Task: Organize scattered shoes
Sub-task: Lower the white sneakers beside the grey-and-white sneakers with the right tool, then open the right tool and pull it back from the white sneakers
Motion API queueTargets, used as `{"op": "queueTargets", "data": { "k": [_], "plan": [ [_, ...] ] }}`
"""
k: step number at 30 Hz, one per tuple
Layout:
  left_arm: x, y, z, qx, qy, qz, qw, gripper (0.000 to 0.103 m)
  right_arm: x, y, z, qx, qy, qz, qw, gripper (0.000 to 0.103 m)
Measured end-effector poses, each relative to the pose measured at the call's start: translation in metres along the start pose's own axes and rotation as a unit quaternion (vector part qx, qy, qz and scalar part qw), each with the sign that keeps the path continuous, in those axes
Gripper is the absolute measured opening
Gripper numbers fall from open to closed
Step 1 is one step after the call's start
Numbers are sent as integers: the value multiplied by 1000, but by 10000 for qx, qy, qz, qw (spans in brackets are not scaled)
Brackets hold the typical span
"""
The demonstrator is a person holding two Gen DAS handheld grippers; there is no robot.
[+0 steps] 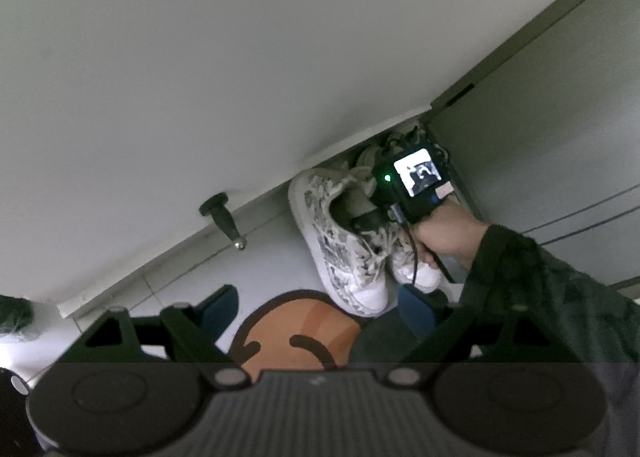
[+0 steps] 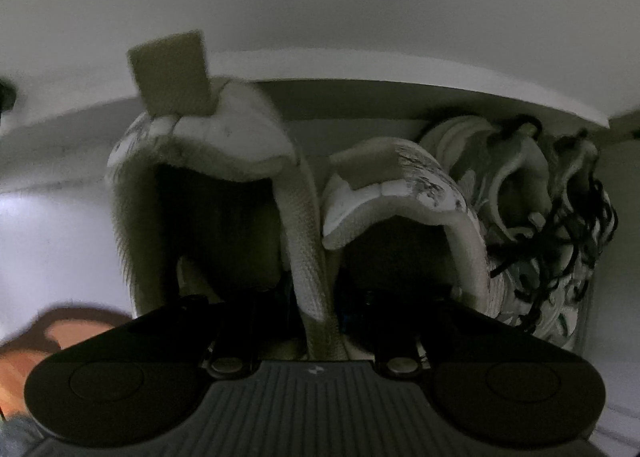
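Note:
A pair of white sneakers with grey print (image 1: 340,253) hangs in the left wrist view, at the low gap under a white cabinet (image 1: 200,77). My right gripper (image 1: 370,219), held by a hand in a dark sleeve, is shut on them. Seen from the right wrist, one finger reaches into each sneaker (image 2: 200,185), and my right gripper (image 2: 316,293) pinches their two inner collars (image 2: 304,241) together. My left gripper (image 1: 316,309) stands open below the pair, with nothing between its blue pads (image 1: 218,307).
Another pair of pale shoes with black laces (image 2: 532,217) sits in the gap to the right. A black door stopper (image 1: 222,219) sticks out on the left. An orange cartoon mat (image 1: 296,333) lies on the pale floor. A grey door (image 1: 540,117) stands at right.

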State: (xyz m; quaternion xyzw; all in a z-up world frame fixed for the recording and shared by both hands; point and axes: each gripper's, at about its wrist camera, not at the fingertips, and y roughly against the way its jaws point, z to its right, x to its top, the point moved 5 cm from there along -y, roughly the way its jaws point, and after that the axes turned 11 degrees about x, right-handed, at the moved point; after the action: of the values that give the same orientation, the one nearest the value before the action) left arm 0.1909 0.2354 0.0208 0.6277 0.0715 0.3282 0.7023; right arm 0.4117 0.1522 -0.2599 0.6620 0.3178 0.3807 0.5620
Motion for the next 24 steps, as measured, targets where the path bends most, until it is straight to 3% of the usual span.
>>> {"op": "queueTargets", "data": {
  "k": [1, 2, 3, 5, 7, 13, 18, 24],
  "plan": [
    [1, 0, -1, 1, 33, 14, 10000, 88, -2, 3, 0, 18, -72, 113, 9999, 33],
    [2, 1, -2, 5, 69, 30, 10000, 89, -4, 9, 2, 29, -177, 296, 9994, 43],
    [5, 1, -3, 19, 110, 52, 9999, 89, -6, 15, 2, 36, -257, 466, 9986, 61],
    [8, 0, -4, 28, 201, 76, 9998, 88, -8, 36, -1, 68, -276, 960, 9950, 84],
    [10, -2, -3, 38, 252, 83, 9996, 88, -13, 57, -8, 236, -210, 1372, 9900, 86],
    [10, -8, 7, 21, 222, 29, 9997, 88, -21, 83, -21, 308, 154, 1784, 9834, 86],
    [8, -10, 11, 13, 156, 19, 9999, 89, -29, 89, -34, 485, 306, 2257, 9725, 100],
    [8, -9, 3, 59, 253, 31, 9997, 89, -22, 82, -39, 613, 404, 2392, 9682, 103]
  ]
}}
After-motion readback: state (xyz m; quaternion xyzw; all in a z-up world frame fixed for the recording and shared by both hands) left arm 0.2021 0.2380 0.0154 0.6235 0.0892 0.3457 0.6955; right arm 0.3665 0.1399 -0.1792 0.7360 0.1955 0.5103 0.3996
